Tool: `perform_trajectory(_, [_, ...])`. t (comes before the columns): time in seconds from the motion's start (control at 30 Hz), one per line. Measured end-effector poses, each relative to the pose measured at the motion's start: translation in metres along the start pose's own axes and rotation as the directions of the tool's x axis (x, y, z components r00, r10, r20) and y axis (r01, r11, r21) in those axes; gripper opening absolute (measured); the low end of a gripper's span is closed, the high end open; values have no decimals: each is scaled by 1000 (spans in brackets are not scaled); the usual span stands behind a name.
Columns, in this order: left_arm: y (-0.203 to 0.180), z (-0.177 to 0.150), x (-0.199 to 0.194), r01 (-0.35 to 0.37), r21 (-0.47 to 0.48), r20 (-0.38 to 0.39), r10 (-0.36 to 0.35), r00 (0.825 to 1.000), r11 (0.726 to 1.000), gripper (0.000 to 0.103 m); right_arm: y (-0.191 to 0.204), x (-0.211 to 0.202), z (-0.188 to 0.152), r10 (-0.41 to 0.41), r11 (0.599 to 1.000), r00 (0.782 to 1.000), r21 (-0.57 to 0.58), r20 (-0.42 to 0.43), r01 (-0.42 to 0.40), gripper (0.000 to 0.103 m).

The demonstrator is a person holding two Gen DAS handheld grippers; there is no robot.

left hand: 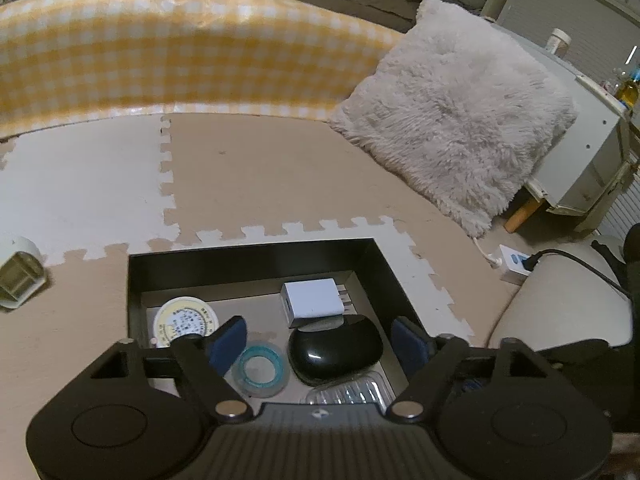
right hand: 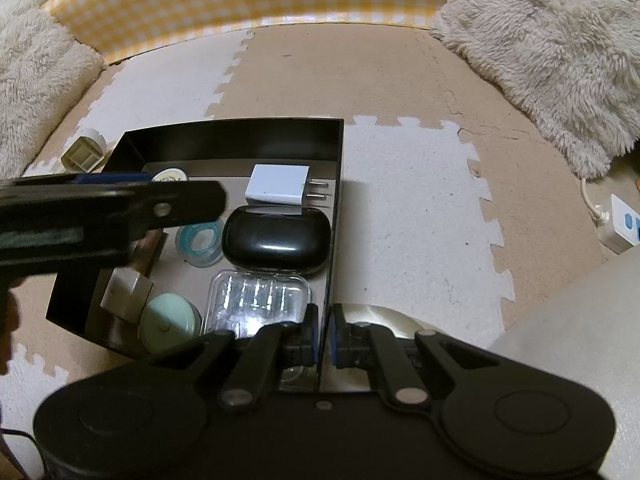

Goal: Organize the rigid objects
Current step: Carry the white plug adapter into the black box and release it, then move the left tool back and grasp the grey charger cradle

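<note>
A black box (left hand: 376, 258) (right hand: 240, 136) sits on the foam floor mat. It holds a white charger (left hand: 314, 300) (right hand: 280, 188), a black oval case (left hand: 336, 350) (right hand: 276, 240), a teal tape roll (left hand: 260, 368) (right hand: 199, 242), a clear plastic case (left hand: 352, 394) (right hand: 256, 300), a round white tin (left hand: 186, 320), a mint disc (right hand: 168, 326) and a beige cube (right hand: 126, 294). My left gripper (left hand: 320, 344) hangs open over the box, empty. My right gripper (right hand: 323, 338) is shut on the box's right wall near its front corner.
A small white container (left hand: 18, 276) (right hand: 84, 152) lies on the mat left of the box. Fluffy pillows (left hand: 456, 112) (right hand: 552, 56) lean at the right and far left. A yellow checked barrier (left hand: 180, 52) runs along the back. A power strip (left hand: 514, 264) (right hand: 620, 224) lies at the right.
</note>
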State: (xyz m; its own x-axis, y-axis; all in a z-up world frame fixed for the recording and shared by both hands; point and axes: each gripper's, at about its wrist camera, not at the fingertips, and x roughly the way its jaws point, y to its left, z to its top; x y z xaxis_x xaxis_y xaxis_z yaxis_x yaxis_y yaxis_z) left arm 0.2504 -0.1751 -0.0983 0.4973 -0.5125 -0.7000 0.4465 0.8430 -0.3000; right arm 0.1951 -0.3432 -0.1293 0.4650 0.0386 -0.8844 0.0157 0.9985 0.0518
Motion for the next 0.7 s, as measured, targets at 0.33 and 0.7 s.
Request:
perform_trajectory(0.33, [2,1,-38,-18,27,25,17,1000,999,103,0,0,0,-2,1000,1000,-4,-2,2,6])
perform_trajectory(0.7, [24,4,-70,-74,43,55,71,996,996,103,2,0,1,-8,1000,1000,-12,-6,8,6])
